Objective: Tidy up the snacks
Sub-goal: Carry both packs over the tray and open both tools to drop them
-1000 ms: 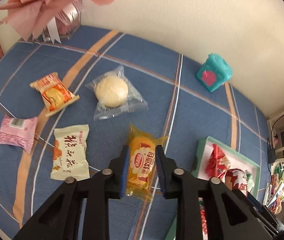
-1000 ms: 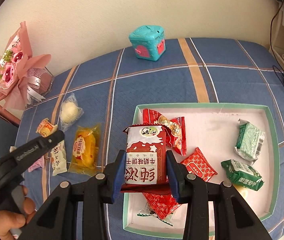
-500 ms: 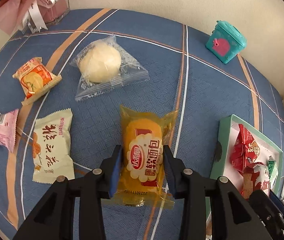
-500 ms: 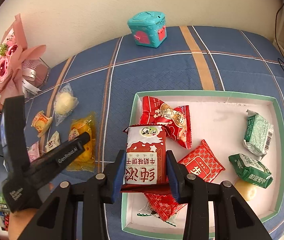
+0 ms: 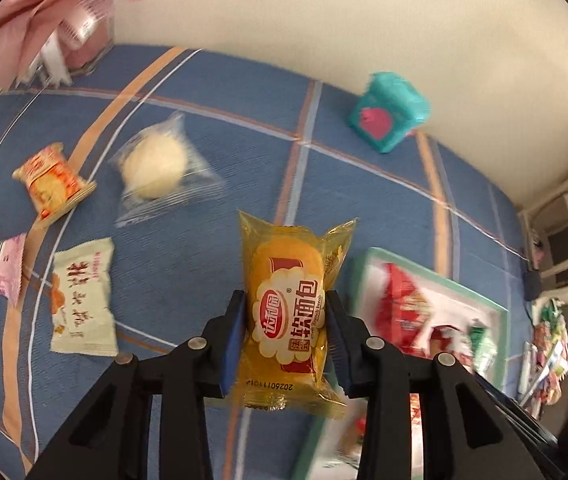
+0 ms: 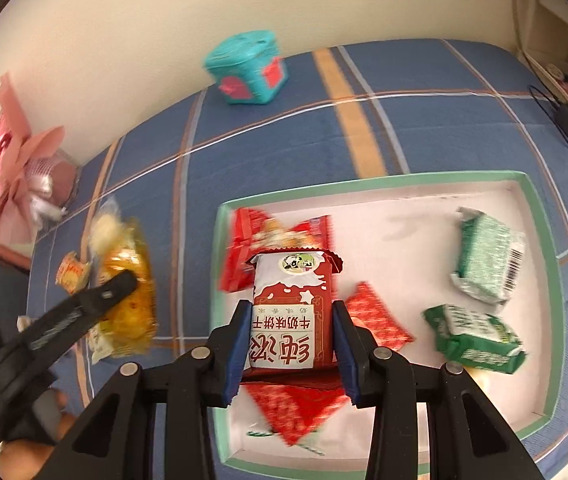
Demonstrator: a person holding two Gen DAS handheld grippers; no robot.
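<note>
From the left wrist, the left gripper (image 5: 285, 340) clamps a yellow bread pack (image 5: 288, 320) above the blue cloth (image 5: 244, 152); the tray (image 5: 479, 300) is blurred. The right wrist shows the tray's contents — red and green packets (image 6: 483, 258) — while the right gripper (image 6: 291, 342) grips a red biscuit pack (image 6: 289, 312) over it.

Yellow bread packet (image 5: 287, 316) — "软面包", "Soft French Bread" (date code 2026011101), red biscuit packet (image 6: 291, 316) — "牛奶味饼干"

A blue plaid cloth (image 5: 244, 168) carries loose snack packets (image 5: 84, 304), a teal box (image 5: 387, 118) and a green-rimmed tray (image 6: 403, 182).
</note>
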